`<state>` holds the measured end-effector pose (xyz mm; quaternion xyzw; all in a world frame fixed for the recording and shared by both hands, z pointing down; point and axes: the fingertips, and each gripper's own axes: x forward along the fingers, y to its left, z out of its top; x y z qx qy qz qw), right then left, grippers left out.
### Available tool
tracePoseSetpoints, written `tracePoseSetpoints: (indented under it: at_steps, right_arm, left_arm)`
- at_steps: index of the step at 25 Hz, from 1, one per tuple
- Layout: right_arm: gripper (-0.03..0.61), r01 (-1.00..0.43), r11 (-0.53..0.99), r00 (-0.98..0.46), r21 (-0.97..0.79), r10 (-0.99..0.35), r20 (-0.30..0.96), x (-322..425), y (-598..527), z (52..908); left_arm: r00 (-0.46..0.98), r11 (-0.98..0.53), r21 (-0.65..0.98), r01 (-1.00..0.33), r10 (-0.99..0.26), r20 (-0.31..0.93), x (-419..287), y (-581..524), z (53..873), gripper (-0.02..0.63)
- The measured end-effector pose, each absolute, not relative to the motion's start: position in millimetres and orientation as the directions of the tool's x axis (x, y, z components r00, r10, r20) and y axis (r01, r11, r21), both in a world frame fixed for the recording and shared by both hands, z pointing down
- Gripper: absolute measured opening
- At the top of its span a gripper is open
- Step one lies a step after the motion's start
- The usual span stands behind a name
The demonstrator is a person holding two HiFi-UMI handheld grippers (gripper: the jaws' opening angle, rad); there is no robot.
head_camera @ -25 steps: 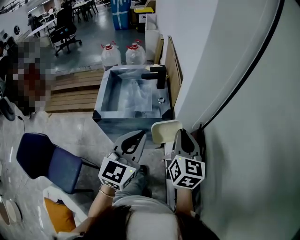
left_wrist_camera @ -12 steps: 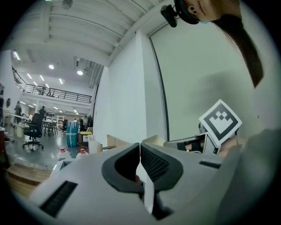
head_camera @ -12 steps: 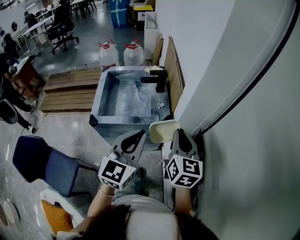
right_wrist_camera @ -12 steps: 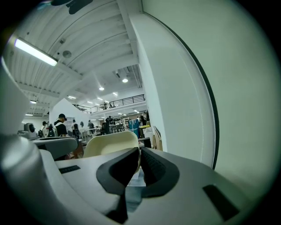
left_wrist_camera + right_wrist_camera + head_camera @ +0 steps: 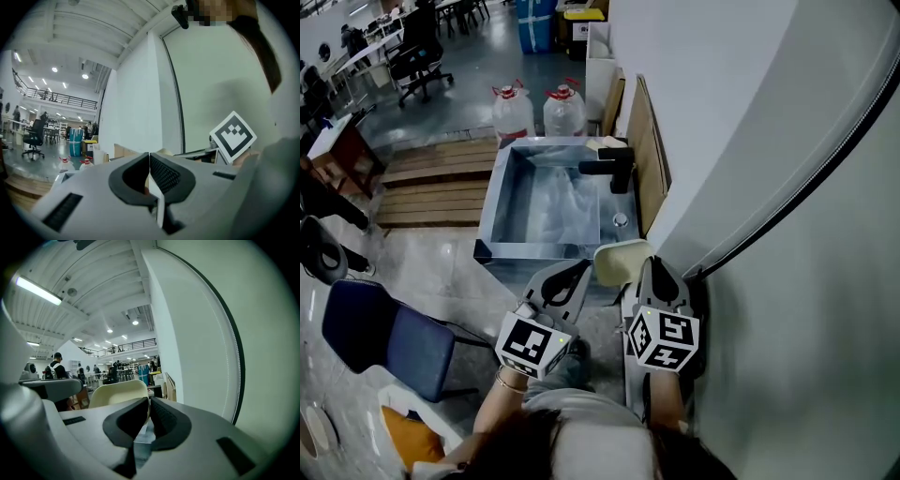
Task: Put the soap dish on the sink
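Note:
The soap dish [image 5: 617, 260] is a cream, rounded tray, held in the air just short of the sink's near right corner. My right gripper [image 5: 643, 268] is shut on its edge. In the right gripper view the soap dish [image 5: 117, 393] stands up to the left of the right gripper [image 5: 149, 402]. The sink [image 5: 498, 197] is a square metal basin ahead, with a black faucet [image 5: 615, 169] on its right side. My left gripper [image 5: 580, 272] is beside the right one, shut with nothing in it; in its own view the left gripper [image 5: 149, 158] shows its jaws pressed together.
A white wall [image 5: 750, 141] runs close along the right, and a wooden board [image 5: 646, 141] leans against it beside the sink. Two water jugs [image 5: 511, 109] stand behind the sink. Wooden pallets [image 5: 431, 178] lie to its left. A blue chair [image 5: 380, 330] stands at my lower left.
Both grippers and the soap dish have drifted slightly left and toward the sink's near edge. The jaws have not changed.

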<state>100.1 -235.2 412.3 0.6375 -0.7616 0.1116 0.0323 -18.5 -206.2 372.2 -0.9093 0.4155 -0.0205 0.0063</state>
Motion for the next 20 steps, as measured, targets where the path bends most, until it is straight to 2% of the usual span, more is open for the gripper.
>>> tracePoseSetpoints:
  at_steps: [20]
  right_arm:
    - [0.037,-0.984,0.175,-0.176,-0.029,-0.949,0.261,87.2,-301.0,453.0]
  left_arm:
    - [0.682,-0.684,-0.021,-0.729,-0.729,0.052,-25.8,-245.7,382.2,0.009]
